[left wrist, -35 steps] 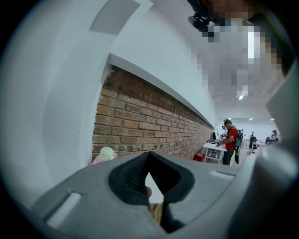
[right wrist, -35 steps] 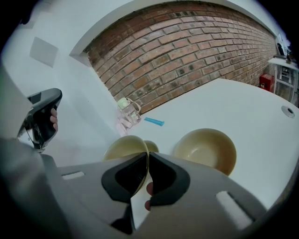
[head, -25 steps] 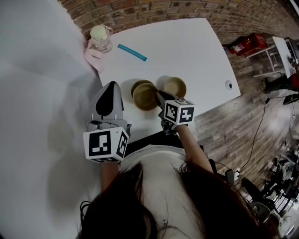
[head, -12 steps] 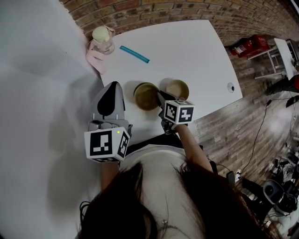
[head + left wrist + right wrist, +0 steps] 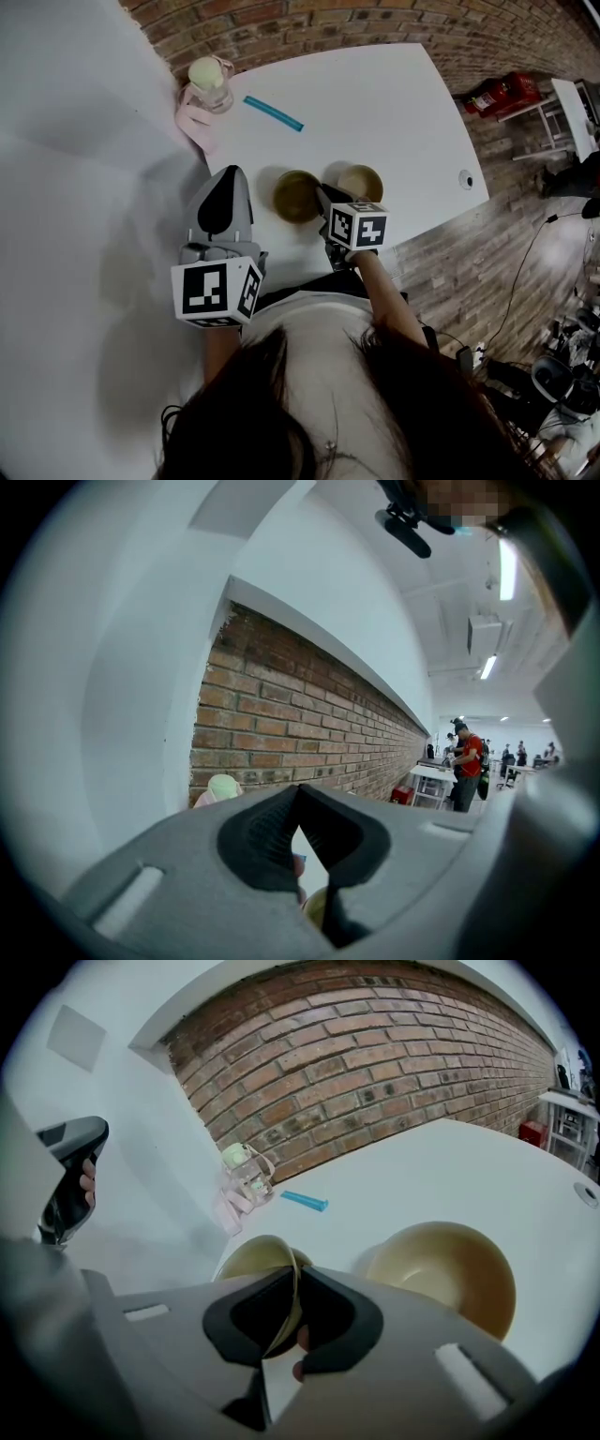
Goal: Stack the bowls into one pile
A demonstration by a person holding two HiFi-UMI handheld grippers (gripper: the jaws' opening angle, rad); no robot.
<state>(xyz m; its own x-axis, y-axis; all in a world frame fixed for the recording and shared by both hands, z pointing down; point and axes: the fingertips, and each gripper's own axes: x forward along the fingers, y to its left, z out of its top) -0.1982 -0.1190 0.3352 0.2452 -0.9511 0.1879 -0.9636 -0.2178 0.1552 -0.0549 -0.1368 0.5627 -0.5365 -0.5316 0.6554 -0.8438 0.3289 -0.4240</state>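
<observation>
Two tan bowls sit near the front edge of the white table (image 5: pixel 394 103). My right gripper (image 5: pixel 323 200) (image 5: pixel 292 1312) is shut on the near rim of the left bowl (image 5: pixel 297 196) (image 5: pixel 251 1258), which rests tilted over another bowl that is almost hidden under it. The other tan bowl (image 5: pixel 360 182) (image 5: pixel 450 1274) stands alone just to its right, upright and empty. My left gripper (image 5: pixel 228 180) (image 5: pixel 298 832) hangs off the table's left side with its jaws together and nothing in them; it also shows as the left gripper (image 5: pixel 70 1176) in the right gripper view.
A blue strip (image 5: pixel 274 113) (image 5: pixel 305 1201) lies further back on the table. A clear bottle with a pale green lid (image 5: pixel 207 82) (image 5: pixel 242 1171) and a pink cloth (image 5: pixel 195 122) sit at the back left corner. A brick wall runs behind.
The bowl in my right gripper has moved back over the left bowl and now covers it. The left gripper has stayed put.
</observation>
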